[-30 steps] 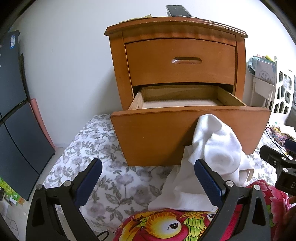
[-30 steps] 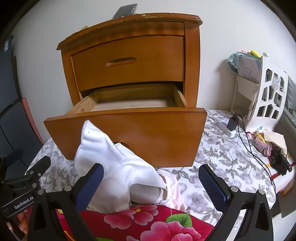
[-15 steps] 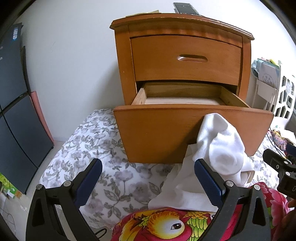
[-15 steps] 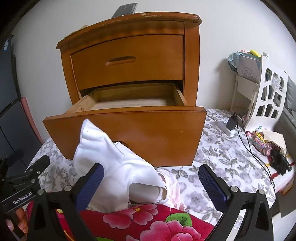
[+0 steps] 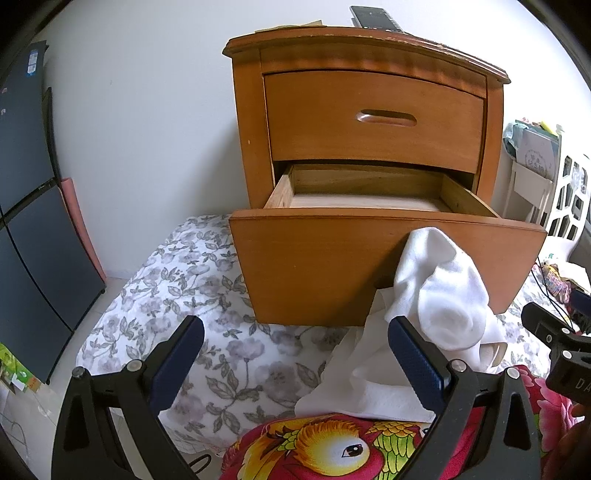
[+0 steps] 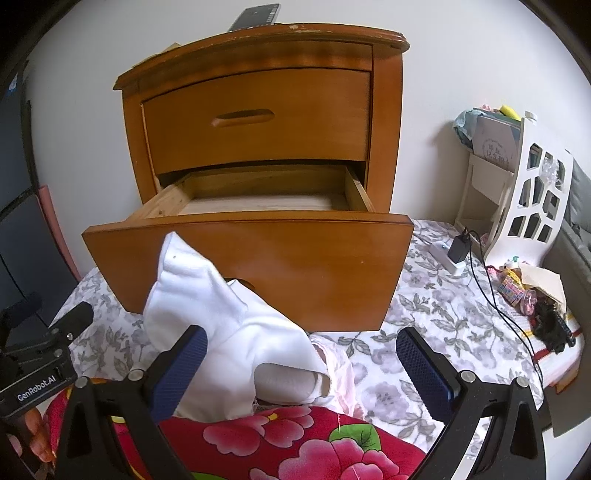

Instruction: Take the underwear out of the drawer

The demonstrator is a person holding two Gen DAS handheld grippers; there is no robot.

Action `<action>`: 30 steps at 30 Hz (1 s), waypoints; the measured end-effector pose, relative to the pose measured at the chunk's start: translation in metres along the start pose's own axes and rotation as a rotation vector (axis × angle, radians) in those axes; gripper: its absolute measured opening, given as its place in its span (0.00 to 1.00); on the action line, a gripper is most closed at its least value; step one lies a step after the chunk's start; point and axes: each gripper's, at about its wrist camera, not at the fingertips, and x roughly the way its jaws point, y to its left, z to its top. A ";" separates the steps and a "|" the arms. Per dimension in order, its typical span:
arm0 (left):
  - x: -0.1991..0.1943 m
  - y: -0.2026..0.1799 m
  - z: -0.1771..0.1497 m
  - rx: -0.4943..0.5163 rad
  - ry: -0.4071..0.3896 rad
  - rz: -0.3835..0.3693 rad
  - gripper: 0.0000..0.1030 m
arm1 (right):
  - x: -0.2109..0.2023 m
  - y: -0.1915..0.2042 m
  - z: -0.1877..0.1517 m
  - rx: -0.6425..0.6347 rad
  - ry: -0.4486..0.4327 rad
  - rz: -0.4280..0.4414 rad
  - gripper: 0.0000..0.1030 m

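A wooden nightstand (image 5: 369,110) (image 6: 258,110) stands on the flowered bedsheet. Its lower drawer (image 5: 384,254) (image 6: 251,266) is pulled out and its visible inside looks bare. A heap of white underwear (image 5: 436,302) (image 6: 221,321) lies on the bed, leaning against the drawer front, with a pale pink piece (image 6: 340,373) beside it. My left gripper (image 5: 295,358) is open, low in front of the drawer, its right finger just before the heap. My right gripper (image 6: 301,365) is open too, its left finger in front of the white cloth. Neither holds anything.
A bright red flowered blanket (image 5: 332,446) (image 6: 295,443) lies at the near edge. A white openwork shelf (image 6: 532,206) with a charger and cable (image 6: 458,251) stands at the right. Dark panels (image 5: 29,221) line the left wall. A phone (image 5: 373,16) lies on the nightstand top.
The left wrist camera has shifted left and slightly back, so the nightstand sits further right in its view. The right view barely changed. Both grippers stayed open and the cloth heap did not move.
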 end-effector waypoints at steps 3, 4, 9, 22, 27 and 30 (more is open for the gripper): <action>0.000 0.000 0.000 -0.001 0.000 -0.002 0.97 | 0.000 0.000 0.000 0.000 0.001 0.000 1.00; 0.000 0.000 0.000 -0.002 0.001 -0.002 0.97 | 0.000 0.000 0.000 -0.001 0.000 0.000 1.00; 0.000 0.000 0.000 -0.003 0.003 -0.003 0.97 | 0.000 -0.001 -0.001 0.000 0.003 0.001 1.00; 0.000 0.001 -0.001 -0.002 0.004 -0.003 0.97 | 0.001 -0.001 -0.001 0.001 0.005 0.001 1.00; 0.000 0.000 0.000 0.000 0.004 -0.004 0.97 | 0.001 -0.001 -0.003 0.004 0.005 0.003 1.00; 0.000 0.001 -0.001 0.001 0.004 -0.004 0.97 | 0.001 -0.001 -0.003 0.004 0.007 0.003 1.00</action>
